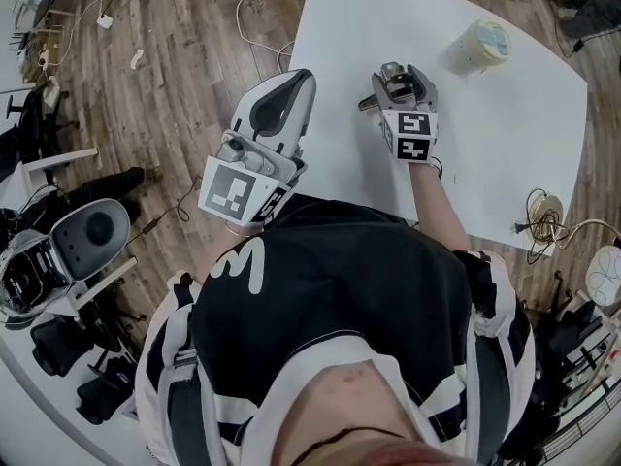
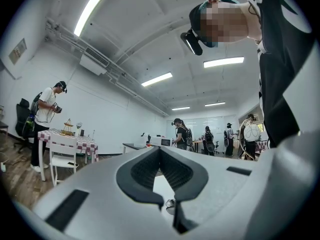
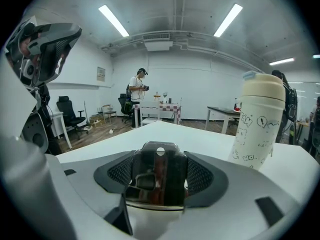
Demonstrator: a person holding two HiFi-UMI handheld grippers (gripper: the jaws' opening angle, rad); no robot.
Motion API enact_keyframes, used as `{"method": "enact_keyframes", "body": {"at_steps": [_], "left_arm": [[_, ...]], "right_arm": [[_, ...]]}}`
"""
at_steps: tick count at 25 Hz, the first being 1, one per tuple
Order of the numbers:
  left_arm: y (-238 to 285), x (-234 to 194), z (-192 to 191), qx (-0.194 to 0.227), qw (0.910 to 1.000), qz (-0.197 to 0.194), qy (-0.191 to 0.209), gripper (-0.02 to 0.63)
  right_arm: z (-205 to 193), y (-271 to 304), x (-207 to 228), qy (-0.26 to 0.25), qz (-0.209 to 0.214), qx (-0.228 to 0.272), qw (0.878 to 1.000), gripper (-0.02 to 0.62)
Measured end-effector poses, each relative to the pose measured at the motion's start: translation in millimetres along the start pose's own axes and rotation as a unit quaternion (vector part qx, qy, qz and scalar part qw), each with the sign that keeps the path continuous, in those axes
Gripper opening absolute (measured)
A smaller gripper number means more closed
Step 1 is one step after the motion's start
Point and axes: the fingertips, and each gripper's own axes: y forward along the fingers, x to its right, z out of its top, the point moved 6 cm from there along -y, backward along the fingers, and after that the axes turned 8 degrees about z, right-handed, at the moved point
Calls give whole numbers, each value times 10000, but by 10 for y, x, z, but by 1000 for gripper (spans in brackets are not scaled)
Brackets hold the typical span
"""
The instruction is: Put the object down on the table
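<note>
The left gripper (image 1: 291, 85) was out past the left edge of the white table (image 1: 505, 153), over the wooden floor (image 1: 184, 47). Its fingers (image 2: 145, 169) were pressed together at the tips and held nothing. Their dark pads looked bumpy, and the body was smooth white plastic.

The right gripper (image 1: 396, 83) was over the table, near the edge by the person. Its fingers (image 3: 122, 173) were clamped on the shiny metal object (image 3: 160, 179), one pad on each side. The object looked hard and smooth like a mirror, with rounded corners and a small hole near its far end. Its long way seemed to run along the fingers, pointing away from the person. The flat table top lay right under it, so the move to come was probably just straight down. Whether it touched the table yet could not be told.

To the right and a bit farther off stood a cream cup (image 1: 480, 45) with a lid, upright, with little drawings on its side. It was clear of the object.
</note>
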Motion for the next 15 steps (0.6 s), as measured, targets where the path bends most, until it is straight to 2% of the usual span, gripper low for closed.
{"method": "enact_keyframes", "body": {"at_steps": [15], "left_arm": [[-51, -8, 12, 13, 10000, 22, -38, 5]], "right_arm": [[-87, 62, -37, -85, -36, -202, 9998, 308]]}}
